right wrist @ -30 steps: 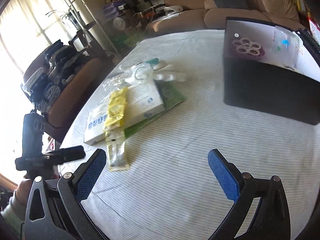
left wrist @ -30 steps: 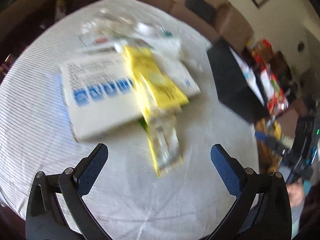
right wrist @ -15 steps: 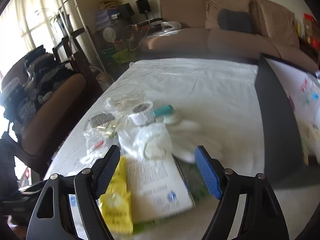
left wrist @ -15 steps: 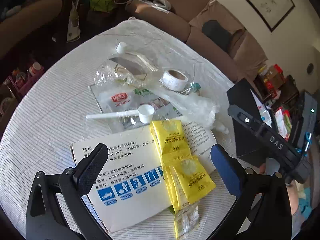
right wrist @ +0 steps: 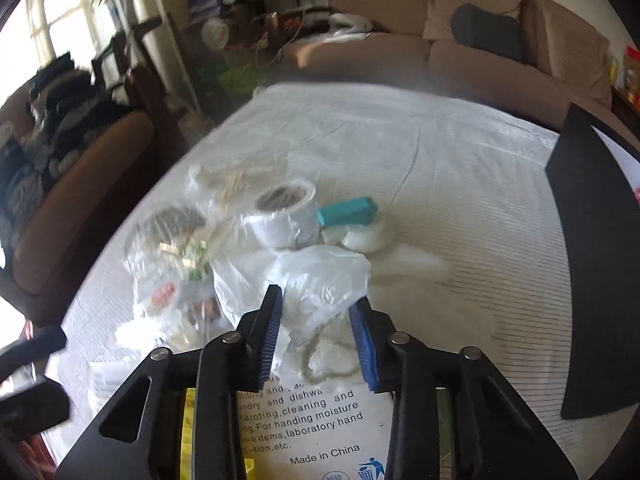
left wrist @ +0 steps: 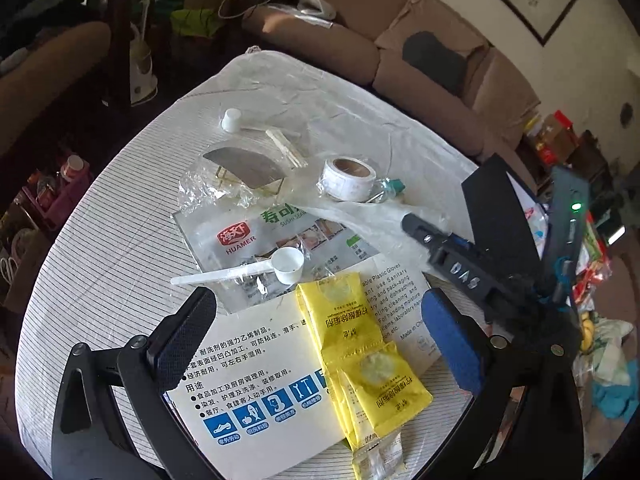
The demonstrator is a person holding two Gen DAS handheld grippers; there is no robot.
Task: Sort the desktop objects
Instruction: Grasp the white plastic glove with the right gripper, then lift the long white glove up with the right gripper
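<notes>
A pile of loose items lies on the striped tablecloth. A white glove box carries yellow sachets; my left gripper hovers open and empty above them. Behind lie a white scoop, a seaweed packet, a tape roll and a teal clip. My right gripper has its jaws partly closed around a crumpled clear plastic bag; whether they pinch it is unclear. The right gripper also shows in the left wrist view.
A black open box stands at the table's right side. A brown sofa runs behind the table. A chair heaped with clothes stands at the left. A small white bottle cap lies near the far edge.
My right gripper has moved forward over the pile and narrowed its jaws around the plastic bag. My left gripper has drawn back slightly and stays open.
</notes>
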